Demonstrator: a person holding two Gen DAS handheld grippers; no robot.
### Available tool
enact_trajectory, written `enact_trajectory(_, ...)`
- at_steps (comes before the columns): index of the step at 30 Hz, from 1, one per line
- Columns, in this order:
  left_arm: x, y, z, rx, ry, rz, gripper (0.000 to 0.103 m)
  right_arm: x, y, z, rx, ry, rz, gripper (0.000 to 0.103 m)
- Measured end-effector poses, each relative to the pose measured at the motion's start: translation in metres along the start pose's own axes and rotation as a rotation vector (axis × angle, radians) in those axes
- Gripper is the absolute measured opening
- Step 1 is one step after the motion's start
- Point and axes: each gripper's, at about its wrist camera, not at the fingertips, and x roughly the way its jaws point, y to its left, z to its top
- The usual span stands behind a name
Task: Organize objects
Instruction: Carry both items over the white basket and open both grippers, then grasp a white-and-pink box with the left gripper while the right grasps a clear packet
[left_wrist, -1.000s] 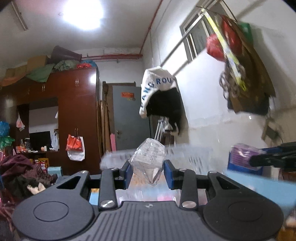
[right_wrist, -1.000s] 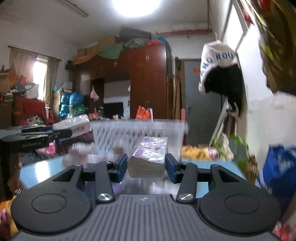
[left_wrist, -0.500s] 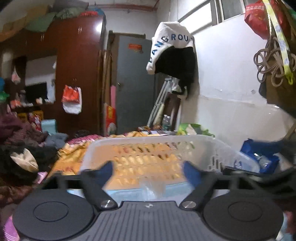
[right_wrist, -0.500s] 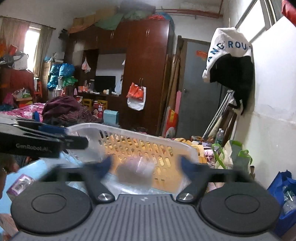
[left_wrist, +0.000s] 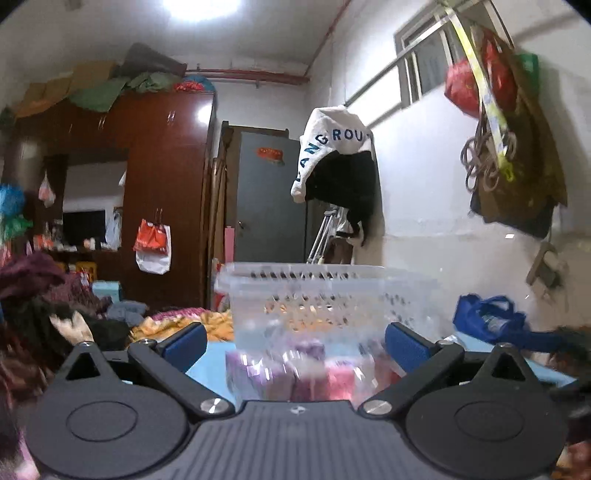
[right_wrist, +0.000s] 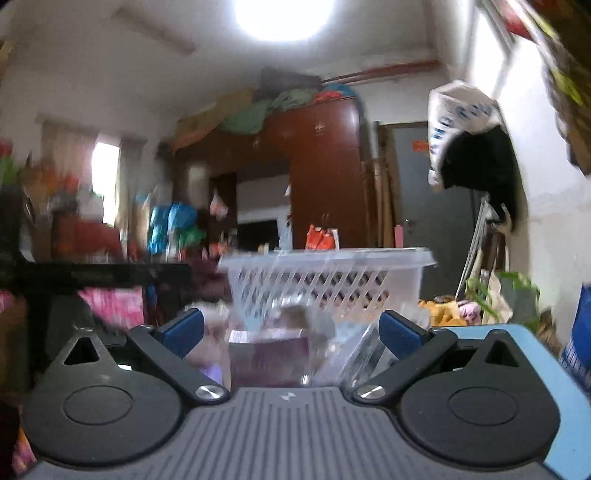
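On the light blue tabletop (left_wrist: 210, 363) sits a translucent white plastic basket with a perforated lattice wall (left_wrist: 325, 295), straight ahead of both tools. Left gripper (left_wrist: 295, 345) has blue-padded black fingers spread wide, released, nothing pinched; the last bit of opening is finishing. Between and below its pads lie blurred purple and pink wrapped packets (left_wrist: 295, 373), on the table just in front of the basket, not touched by either pad. Right gripper (right_wrist: 291, 332) also spread wide, released, empty. Right view: same basket (right_wrist: 325, 280) ahead, a dark purple wrapped pack (right_wrist: 269, 363) low between the fingers, and crinkled clear plastic wrap (right_wrist: 354, 358) beside it toward the right finger; heavy motion blur, so contact with the pads cannot be told, though they look apart. Whether any packet is inside the basket cannot be told. Background: dark red-brown wooden wardrobe (left_wrist: 166, 192), grey door (left_wrist: 269, 199), white-and-black lettered garment hanging on the wall (left_wrist: 332, 158).
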Motion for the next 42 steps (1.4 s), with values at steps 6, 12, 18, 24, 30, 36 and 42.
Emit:
enact_trajectory(6, -0.004, 0.004, -0.015, 0.008, 0.008, -0.022, 0.101, 0.025, 0.007, -0.001, -0.016, 0.036, 0.050, 0.103)
enact_trajectory(12, -0.008, 0.007, -0.023, 0.046, 0.037, -0.014, 0.098, 0.037, 0.014, -0.008, -0.002, 0.095, 0.040, 0.102)
enact_trajectory(18, -0.004, 0.022, -0.027, -0.006, 0.064, -0.059, 0.098, 0.039, 0.018, -0.011, 0.022, 0.157, 0.048, 0.098)
enact_trajectory(24, -0.002, 0.012, -0.030, 0.028, 0.062, -0.089, 0.098, 0.041, 0.014, -0.012, 0.055, 0.200, 0.045, 0.045)
enact_trajectory(30, 0.005, -0.005, -0.034, 0.071, 0.083, -0.068, 0.098, 0.025, 0.005, -0.009, 0.080, 0.106, 0.033, 0.041)
enact_trajectory(36, 0.023, -0.021, -0.036, 0.076, 0.138, -0.025, 0.098, 0.005, -0.002, -0.002, 0.064, 0.046, 0.013, 0.041)
enact_trajectory(42, 0.022, -0.021, -0.039, 0.063, 0.158, 0.018, 0.077, 0.005, -0.006, 0.002, 0.060, 0.035, 0.010, 0.041)
